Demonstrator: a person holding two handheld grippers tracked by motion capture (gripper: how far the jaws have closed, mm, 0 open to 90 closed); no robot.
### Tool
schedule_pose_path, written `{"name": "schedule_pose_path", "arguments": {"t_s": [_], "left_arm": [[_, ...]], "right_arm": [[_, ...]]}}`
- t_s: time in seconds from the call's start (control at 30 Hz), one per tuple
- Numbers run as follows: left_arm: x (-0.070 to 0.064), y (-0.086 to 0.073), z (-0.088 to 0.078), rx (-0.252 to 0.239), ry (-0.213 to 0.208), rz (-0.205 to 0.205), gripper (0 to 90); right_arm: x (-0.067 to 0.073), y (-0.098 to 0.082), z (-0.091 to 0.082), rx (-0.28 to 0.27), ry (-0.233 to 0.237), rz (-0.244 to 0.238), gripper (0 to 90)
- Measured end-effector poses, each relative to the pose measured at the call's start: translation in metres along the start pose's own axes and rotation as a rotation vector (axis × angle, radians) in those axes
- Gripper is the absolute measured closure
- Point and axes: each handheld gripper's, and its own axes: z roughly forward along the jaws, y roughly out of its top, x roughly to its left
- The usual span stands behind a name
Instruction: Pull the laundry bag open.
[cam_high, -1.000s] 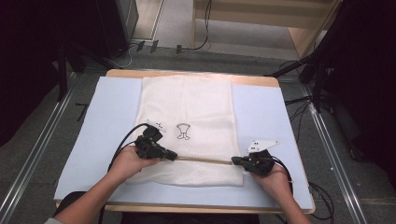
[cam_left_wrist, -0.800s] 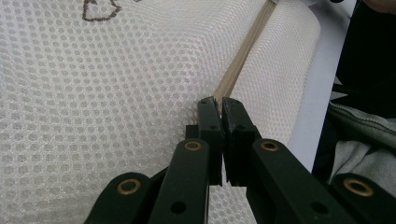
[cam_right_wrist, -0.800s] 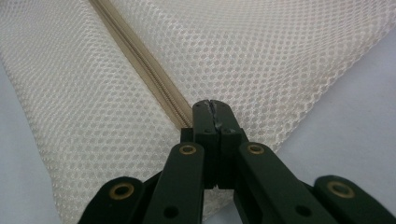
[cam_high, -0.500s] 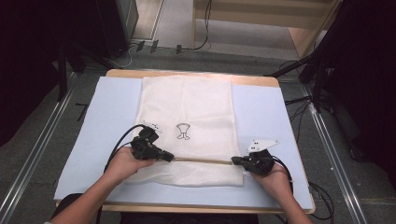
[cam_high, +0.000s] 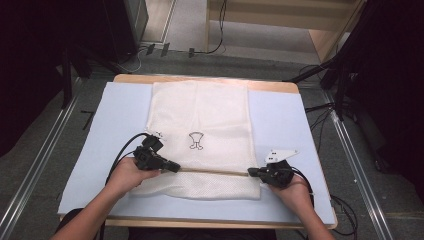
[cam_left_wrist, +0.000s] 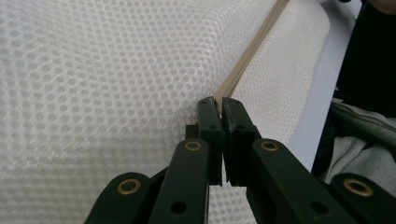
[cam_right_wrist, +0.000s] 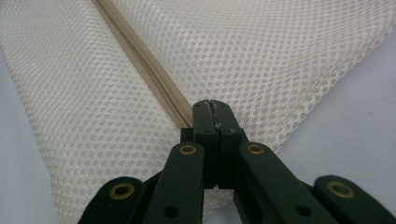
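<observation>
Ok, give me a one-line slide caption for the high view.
Left gripper and right gripper pinch opposite ends of the zipper on a white mesh laundry bag.

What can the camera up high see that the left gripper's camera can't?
The high view takes in the whole white mesh bag with its little black drawing, the blue mat and both hands. The left gripper view gets close: tiny holes in the mesh and the left gripper shut on the beige zipper. Both show bag, zipper and that gripper.

high view: overhead, forward-down on bench (cam_high: 280, 125) | gripper views: close along jaws | shared: mesh bag (cam_high: 200, 125) zipper (cam_right_wrist: 140, 60)
</observation>
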Motion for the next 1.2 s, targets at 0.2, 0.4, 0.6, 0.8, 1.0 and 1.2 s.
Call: {"name": "schedule_pose_path", "arguments": {"t_s": [0.2,0.4,0.6,0.8,1.0,1.2], "left_arm": [[0.008,-0.008,-0.011,-0.005,0.021,-0.018,89.1],[0.017,-0.021,-0.027,-0.023,0.046,-0.042,89.0],[0.025,-0.033,-0.04,-0.038,0.06,-0.074,89.0],[0.028,-0.042,-0.049,-0.058,0.075,-0.094,89.0],[0.032,-0.05,-0.058,-0.078,0.095,-0.113,88.9],[0.039,-0.061,-0.071,-0.107,0.124,-0.142,88.9]], "right_arm": [[0.0,0.0,0.0,0.002,0.002,-0.001,90.0],[-0.001,0.0,0.0,0.002,0.007,-0.002,90.0],[-0.001,0.001,0.0,0.004,0.009,0.0,90.0],[-0.001,0.001,0.0,0.008,0.014,0.011,90.0],[-0.003,0.001,0.0,0.009,0.021,0.008,90.0],[-0.004,0.002,0.0,0.011,0.027,0.01,90.0]]}}
